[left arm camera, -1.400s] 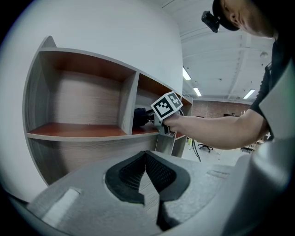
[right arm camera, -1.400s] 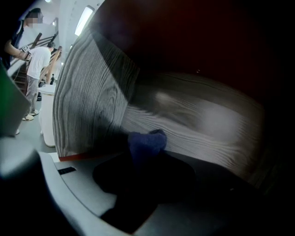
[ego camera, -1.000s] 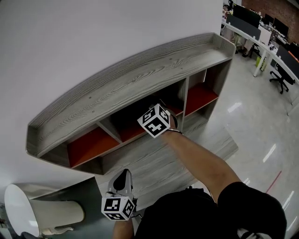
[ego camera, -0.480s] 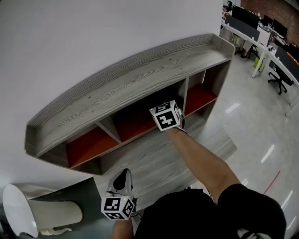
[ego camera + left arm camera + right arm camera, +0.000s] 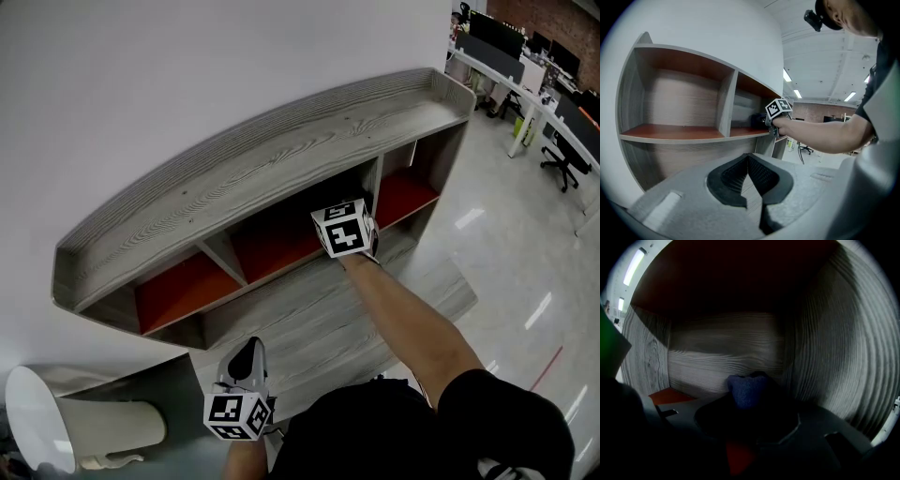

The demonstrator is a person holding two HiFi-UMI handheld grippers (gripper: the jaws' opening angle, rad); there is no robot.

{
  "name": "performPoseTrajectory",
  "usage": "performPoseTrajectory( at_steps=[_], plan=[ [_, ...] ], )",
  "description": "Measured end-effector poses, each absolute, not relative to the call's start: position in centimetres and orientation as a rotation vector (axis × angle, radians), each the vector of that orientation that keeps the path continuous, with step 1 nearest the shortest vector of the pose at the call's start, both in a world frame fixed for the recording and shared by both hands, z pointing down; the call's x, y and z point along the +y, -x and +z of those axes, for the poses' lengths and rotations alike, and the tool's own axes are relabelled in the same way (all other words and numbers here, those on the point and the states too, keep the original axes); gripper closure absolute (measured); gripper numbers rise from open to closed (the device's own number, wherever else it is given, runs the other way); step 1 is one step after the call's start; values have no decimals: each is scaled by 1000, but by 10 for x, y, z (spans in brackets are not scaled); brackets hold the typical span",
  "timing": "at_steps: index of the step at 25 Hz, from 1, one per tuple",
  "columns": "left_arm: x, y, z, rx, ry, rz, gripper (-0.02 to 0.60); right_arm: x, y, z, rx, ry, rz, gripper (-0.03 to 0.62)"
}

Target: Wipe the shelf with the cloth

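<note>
Right claw (image 5: 749,405), clenched on the blue cloth (image 5: 746,389), has slid rightward along the shelf's (image 5: 262,178) middle bay. The divider wall now stands just right of it, so we judge this stroke nearly spent. Left claw (image 5: 748,157) is clenched on nothing, well below.

Divider (image 5: 843,343) close beside right gripper (image 5: 747,397)

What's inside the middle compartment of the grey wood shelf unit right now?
The right gripper, jaws shut on a dark blue cloth, near the wood-grain back wall. A strip of red floor shows at left; the floor under cloth and jaws is covered.
</note>
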State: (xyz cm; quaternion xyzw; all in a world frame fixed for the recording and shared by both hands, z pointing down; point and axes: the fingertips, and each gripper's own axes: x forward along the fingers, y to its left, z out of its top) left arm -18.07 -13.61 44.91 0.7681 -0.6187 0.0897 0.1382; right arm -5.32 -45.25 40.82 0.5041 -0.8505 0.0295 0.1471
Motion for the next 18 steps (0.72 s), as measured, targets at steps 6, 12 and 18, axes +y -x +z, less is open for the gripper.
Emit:
performPoseTrajectory(
  at_steps=[6,12,18],
  plan=[
    [-133,184,450,-1799,-2209,261,572,-454,54,409,-2447,-1452,85,448],
    [-132,183,450,-1802,-2205,262,572,-445,54,401,-2521,-1437,122,448],
    [-133,179,450,-1788,-2216,269,572,-384,90,367,-2766,-1245,82,448]
  ],
)
